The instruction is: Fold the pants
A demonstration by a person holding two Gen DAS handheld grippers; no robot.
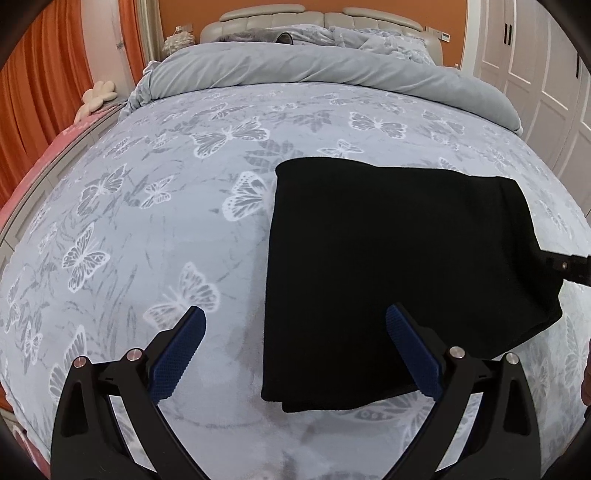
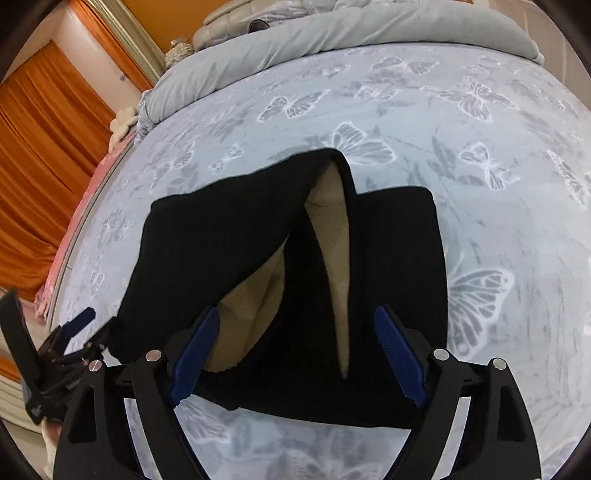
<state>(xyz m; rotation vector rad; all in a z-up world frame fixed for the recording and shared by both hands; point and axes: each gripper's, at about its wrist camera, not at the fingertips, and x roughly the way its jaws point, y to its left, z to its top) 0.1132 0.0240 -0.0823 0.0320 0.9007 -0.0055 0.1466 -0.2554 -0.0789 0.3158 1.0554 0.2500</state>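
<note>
The black pants [image 1: 399, 258] lie folded into a rough rectangle on the butterfly-print bedspread [image 1: 147, 221]. My left gripper [image 1: 295, 325] is open just above the bed at the pants' near left corner; its right finger [image 1: 410, 347] overlaps the cloth, the left one is over bare bedspread. Part of the right gripper [image 1: 565, 264] shows at the pants' right edge. In the right wrist view the pants [image 2: 221, 236] gape at the near edge, showing beige lining [image 2: 332, 229]. My right gripper [image 2: 295, 314] stands open over that edge, its pads not pressing on the cloth. The left gripper [image 2: 90, 330] sits at far left.
A rolled grey duvet [image 1: 314, 70] lies across the head of the bed below a padded headboard [image 1: 266, 14]. Orange curtains [image 1: 55, 92] hang on the left beyond a pink bed edge [image 1: 48, 155]. White wardrobe doors [image 1: 535, 66] stand on the right.
</note>
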